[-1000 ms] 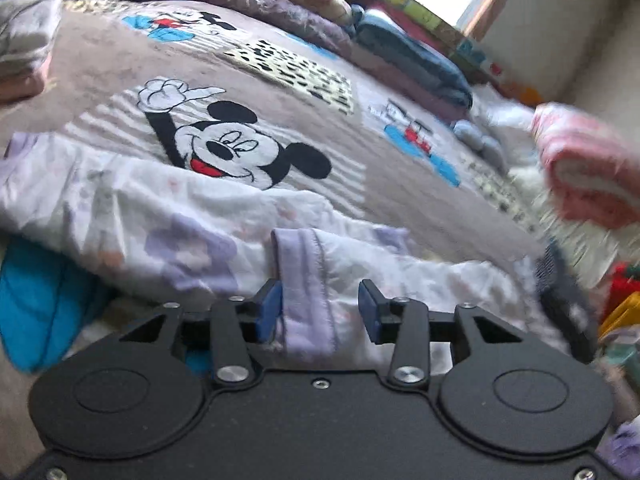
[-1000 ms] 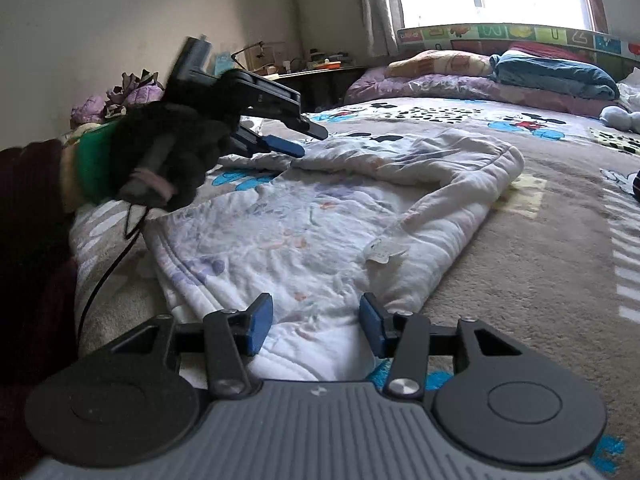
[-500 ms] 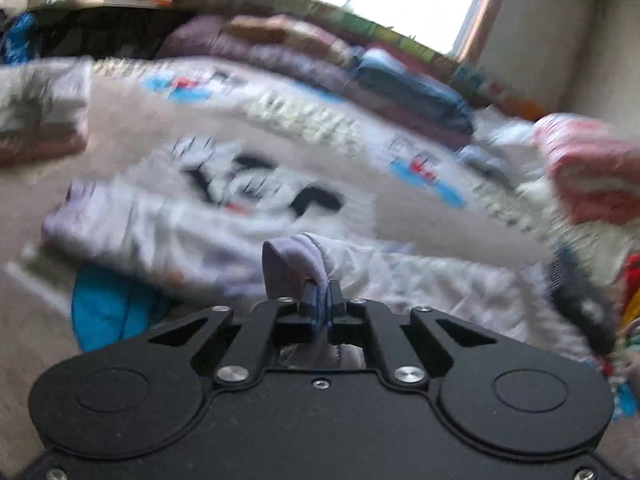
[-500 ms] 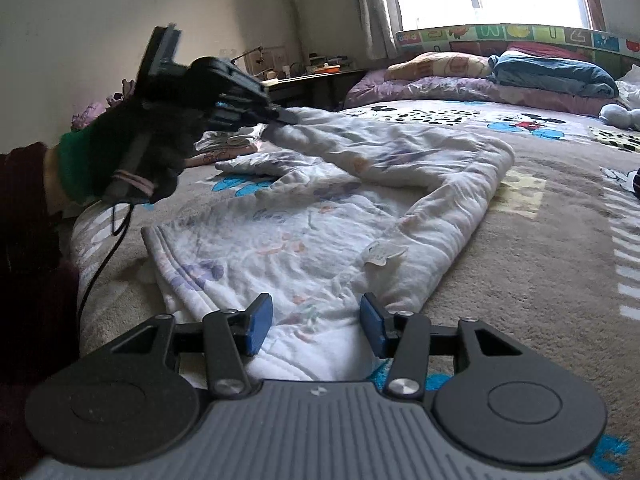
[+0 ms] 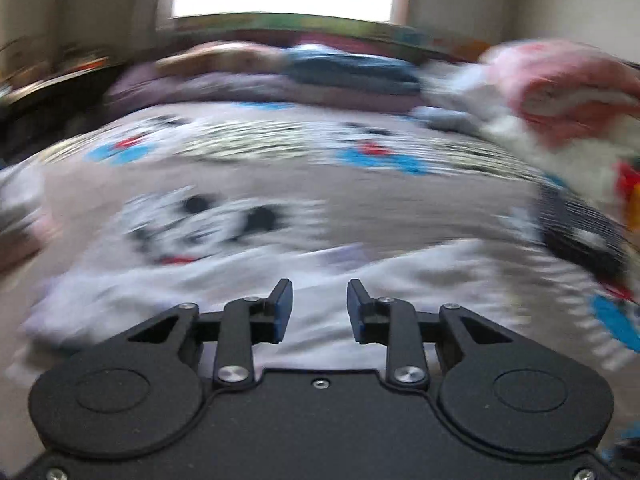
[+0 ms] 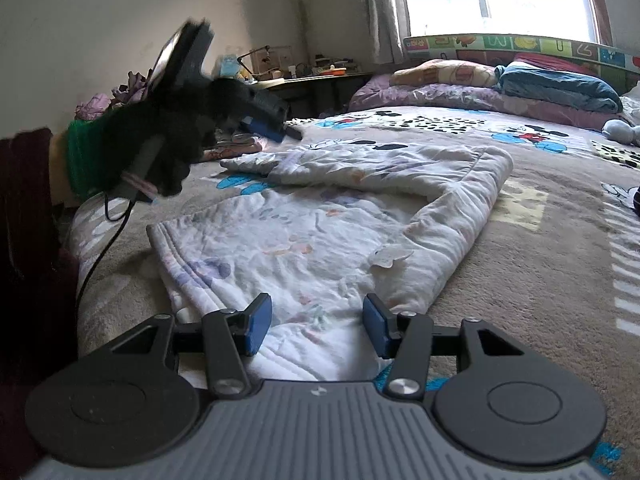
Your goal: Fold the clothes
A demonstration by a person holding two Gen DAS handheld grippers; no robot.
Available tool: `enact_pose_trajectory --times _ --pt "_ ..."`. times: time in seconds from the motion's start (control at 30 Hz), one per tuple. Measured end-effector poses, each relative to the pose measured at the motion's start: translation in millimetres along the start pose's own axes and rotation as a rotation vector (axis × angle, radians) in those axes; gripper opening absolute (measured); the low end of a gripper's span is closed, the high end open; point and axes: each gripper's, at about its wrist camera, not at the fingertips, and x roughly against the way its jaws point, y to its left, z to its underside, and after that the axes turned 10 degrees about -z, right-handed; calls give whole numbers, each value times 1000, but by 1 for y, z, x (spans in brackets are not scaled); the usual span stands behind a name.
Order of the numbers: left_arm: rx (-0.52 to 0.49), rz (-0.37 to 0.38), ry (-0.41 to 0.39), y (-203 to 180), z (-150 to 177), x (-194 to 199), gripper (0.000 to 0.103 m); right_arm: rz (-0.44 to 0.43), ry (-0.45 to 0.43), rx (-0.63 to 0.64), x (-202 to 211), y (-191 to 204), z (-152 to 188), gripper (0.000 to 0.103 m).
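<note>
a: left gripper (image 5: 319,307) with blue-padded black fingers (image 5: 283,309) spread wide, nothing between them, hovering over the white quilted floral garment (image 5: 400,280). heavily blurred in that view.

b: seen from the right wrist too — left gripper (image 6: 286,133) raised above the far left edge of the white quilted floral garment (image 6: 320,240), gripped by a black-gloved hand with a green cuff (image 6: 160,144). clear of the cloth, not touching.

a: right gripper (image 6: 316,326) likewise parted wide, empty, blue pads (image 6: 256,326) either side of the near hem without pinching it.

b: garment spread on the grey-brown plush mickey mouse blanket (image 6: 560,280) covering the bed, far part folded over onto itself, a sleeve trailing toward the left. small white tag (image 6: 390,257) on the near right fold; any print on it too small to read.

a: readable writing?

b: no words. cartoon mouse faces printed on the blanket (image 5: 208,220), smeared in the left view. colourful alphabet play mat (image 6: 520,46) stood under the window, tiles with single letters and pictures, most too small to tell for sure.

a: beyond that?

b: folded purple and blue quilts (image 6: 500,88) at the head of the bed, folded pink-and-white blanket (image 5: 560,80) at right in the left view.
</note>
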Motion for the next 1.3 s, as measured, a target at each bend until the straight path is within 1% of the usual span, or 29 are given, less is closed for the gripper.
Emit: enact_pose_trajectory --times 0.07,0.1,0.17,0.23,0.47,0.57,0.6,0.93,1.07,1.13,1.2,1.27,1.3 --pt "-80 82 -1 -34 -9 -9 19 -2 1 3 -1 1 0 53" --pt "-123 104 11 -51 -12 -19 10 -3 0 2 -1 1 1 53" --pt "-192 130 43 -79 -15 -42 7 -8 -2 -5 0 0 1 53" --pt "-241 131 73 -97 -17 -64 7 -13 -3 -12 0 -1 1 54" --pt "-227 120 182 -111 -25 -116 8 -44 12 -22 -3 -2 2 57" --pt "-221 116 229 -116 -29 -139 10 -54 27 -14 -5 0 3 58" --pt "-221 119 231 -117 -29 -139 11 -53 29 -11 -5 1 3 58" --pt "-255 194 100 -106 -14 -52 11 -15 46 52 -4 13 2 61" --pt "-276 225 54 -104 -6 -19 11 -1 26 76 2 19 -1 61" --pt "-300 234 68 -107 7 -17 11 -10 6 81 9 24 -3 59" --pt "-307 210 107 -110 18 -28 11 -30 -17 82 18 31 -3 59" --pt "-302 183 163 -111 29 -46 11 -40 -9 78 21 36 0 59" --pt "-289 183 164 -110 31 -50 11 -48 10 68 18 37 2 59"
